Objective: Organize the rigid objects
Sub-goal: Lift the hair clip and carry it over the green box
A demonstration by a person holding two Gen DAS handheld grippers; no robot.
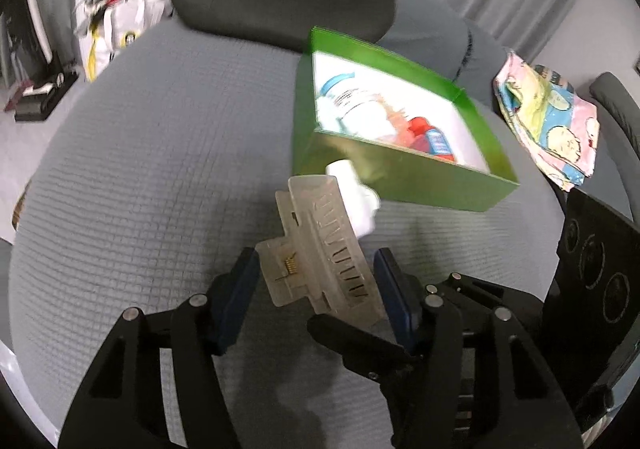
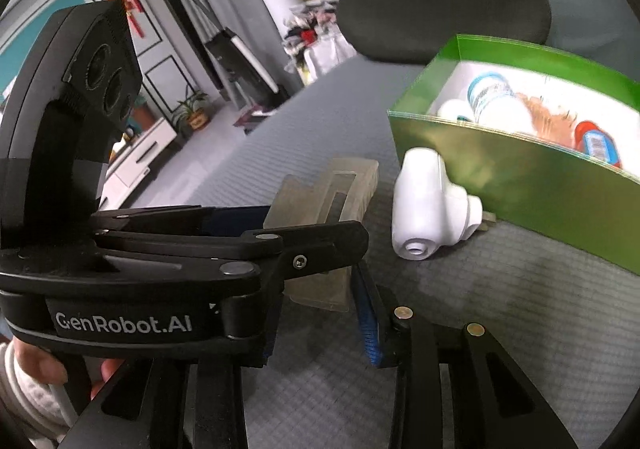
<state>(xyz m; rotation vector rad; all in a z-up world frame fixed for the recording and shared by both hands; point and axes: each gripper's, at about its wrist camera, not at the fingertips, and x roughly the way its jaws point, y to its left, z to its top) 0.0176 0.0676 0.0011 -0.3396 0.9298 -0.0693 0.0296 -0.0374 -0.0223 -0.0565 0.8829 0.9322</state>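
Fingers of the left gripper [image 1: 316, 281] pinch a translucent frosted plastic hair claw clip [image 1: 320, 249]. Right gripper [image 2: 320, 313] stands parted, holding nothing. Just beside the green cardboard box [image 2: 520, 185] lies a white plastic plug adapter [image 2: 428, 205].

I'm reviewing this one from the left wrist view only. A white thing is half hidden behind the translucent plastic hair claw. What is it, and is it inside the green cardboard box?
Observer: The right wrist view shows it whole. It is a rounded white plastic device with a round opening at one end, lying on the grey quilted cloth outside the green cardboard box, beside its near wall.
Operator: My view shows no fingers on the right side. Is that one holding anything?
Observer: No. The right hand-held gripper is open, with nothing between its fingers.
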